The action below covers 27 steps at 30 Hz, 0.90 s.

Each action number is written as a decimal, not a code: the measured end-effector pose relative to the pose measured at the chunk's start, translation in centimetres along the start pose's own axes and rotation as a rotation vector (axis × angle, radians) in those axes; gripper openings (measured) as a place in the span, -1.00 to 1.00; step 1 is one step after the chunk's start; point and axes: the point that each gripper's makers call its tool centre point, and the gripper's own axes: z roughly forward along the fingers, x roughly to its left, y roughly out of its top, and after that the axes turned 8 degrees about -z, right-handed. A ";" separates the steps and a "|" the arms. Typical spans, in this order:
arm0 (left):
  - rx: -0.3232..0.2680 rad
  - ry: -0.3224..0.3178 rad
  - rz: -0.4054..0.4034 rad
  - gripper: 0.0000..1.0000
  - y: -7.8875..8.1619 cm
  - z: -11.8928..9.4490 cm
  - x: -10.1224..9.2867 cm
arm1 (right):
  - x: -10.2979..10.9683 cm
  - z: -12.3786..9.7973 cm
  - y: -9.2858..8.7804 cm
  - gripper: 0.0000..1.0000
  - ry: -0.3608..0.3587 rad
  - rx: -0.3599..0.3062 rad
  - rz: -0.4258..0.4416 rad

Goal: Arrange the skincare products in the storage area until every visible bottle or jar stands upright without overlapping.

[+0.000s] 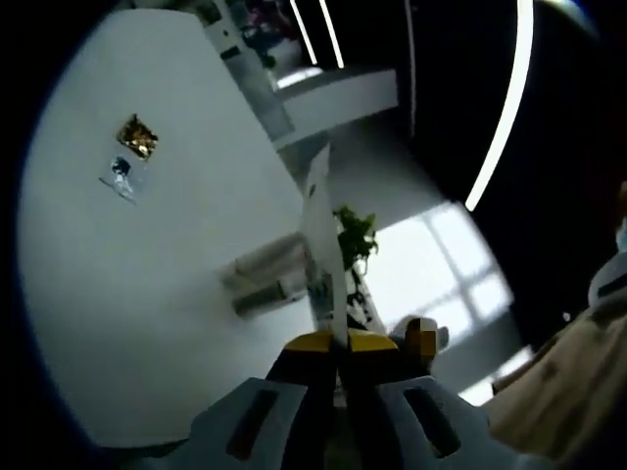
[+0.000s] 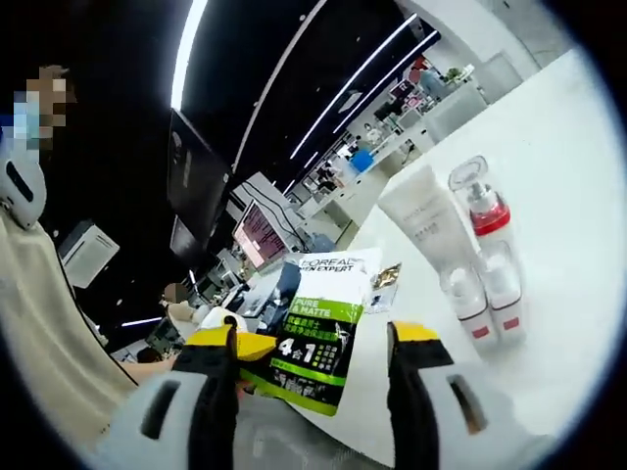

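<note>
My left gripper [image 1: 340, 345] is shut on a flat L'Oreal sachet [image 1: 321, 235], seen edge-on rising from its yellow tips. In the right gripper view the same green, white and black sachet [image 2: 328, 304] hangs in the wide gap of my open right gripper [image 2: 318, 341], touching neither jaw. On the white table [image 2: 568, 176] stand a white tube [image 2: 423, 217], a clear-capped pump bottle with a red band [image 2: 482, 208] and two small clear-capped bottles [image 2: 464, 300] [image 2: 504, 290], all upright. Two pale cylinders [image 1: 263, 279] lie on the white table [image 1: 118, 294].
A small gold sachet [image 2: 385, 286] lies near the tube. On the table in the left gripper view lie a gold packet [image 1: 137, 135] and a small blue sachet [image 1: 121, 176]. A green plant [image 1: 356, 235] stands behind. A person's beige sleeve [image 2: 39, 333] is at the left.
</note>
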 end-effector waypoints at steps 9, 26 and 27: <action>0.005 0.028 -0.026 -1.00 0.1 0.4 1.5 | -1.2 -0.6 -0.6 0.53 -0.044 0.035 -0.043; 0.036 0.091 -0.068 -1.00 0.4 1.7 4.4 | -4.2 -2.4 -1.6 0.86 -0.181 0.098 -0.128; 0.036 0.093 -0.072 -1.00 0.4 1.8 4.5 | -4.4 -2.5 -1.7 0.88 -0.189 0.104 -0.131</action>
